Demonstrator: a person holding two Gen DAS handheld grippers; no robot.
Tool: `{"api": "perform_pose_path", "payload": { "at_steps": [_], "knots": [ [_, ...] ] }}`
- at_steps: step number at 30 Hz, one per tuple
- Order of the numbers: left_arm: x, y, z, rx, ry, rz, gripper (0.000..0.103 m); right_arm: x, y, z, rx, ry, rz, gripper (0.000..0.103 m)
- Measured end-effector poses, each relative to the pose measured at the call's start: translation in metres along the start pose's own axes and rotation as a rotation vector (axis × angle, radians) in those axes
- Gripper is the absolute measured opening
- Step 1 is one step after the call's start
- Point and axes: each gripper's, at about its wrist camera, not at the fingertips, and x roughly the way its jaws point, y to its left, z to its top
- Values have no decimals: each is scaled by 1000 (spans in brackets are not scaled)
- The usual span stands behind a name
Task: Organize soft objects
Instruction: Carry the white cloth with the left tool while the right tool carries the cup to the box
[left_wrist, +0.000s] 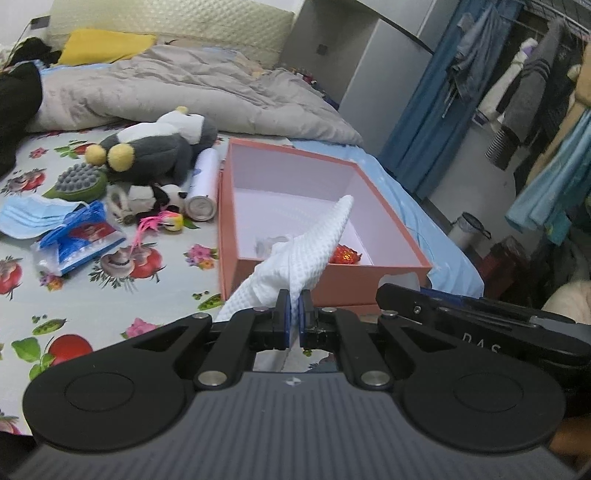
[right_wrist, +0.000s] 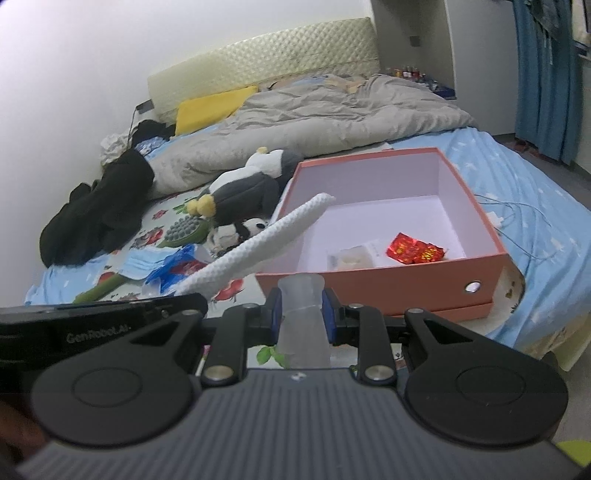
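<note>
Two grippers: I have both clamped
Plush penguin (left_wrist: 155, 147): lying on bed (left_wrist: 92, 295), left of box
Left gripper (left_wrist: 294, 310): pinching white waffle cloth (left_wrist: 306, 247) by pink box (left_wrist: 332, 273)
Right gripper (right_wrist: 301, 306): gripping translucent soft piece (right_wrist: 301, 317)

From the right wrist view: cream quilted headboard (right_wrist: 266, 55) at twelve o'clock, against the wall. Just below, rumpled grey duvet (right_wrist: 314, 114) across the bed (right_wrist: 546, 206). Yellow pillow (right_wrist: 210, 107) at eleven o'clock, touching the duvet's edge. Black garment (right_wrist: 99, 210) heaped at nine o'clock. Blue curtain (right_wrist: 543, 74) at two o'clock. Thin cable (right_wrist: 524, 214) on the blue sheet at three o'clock. From the left wrist view: hanging clothes (left_wrist: 524, 99) at two o'clock, small bin (left_wrist: 467, 229) on the floor at three.
</note>
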Motion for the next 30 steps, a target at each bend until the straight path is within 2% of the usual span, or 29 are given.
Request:
{"api": "perform_pose_path", "payload": {
  "at_steps": [13, 30],
  "knots": [
    [46, -25, 39, 30, 26, 2, 5, 23, -46, 29, 53, -9, -21, 27],
    [163, -36, 104, 45, 103, 14, 5, 117, -102, 81, 79, 20, -35, 28]
  ]
}}
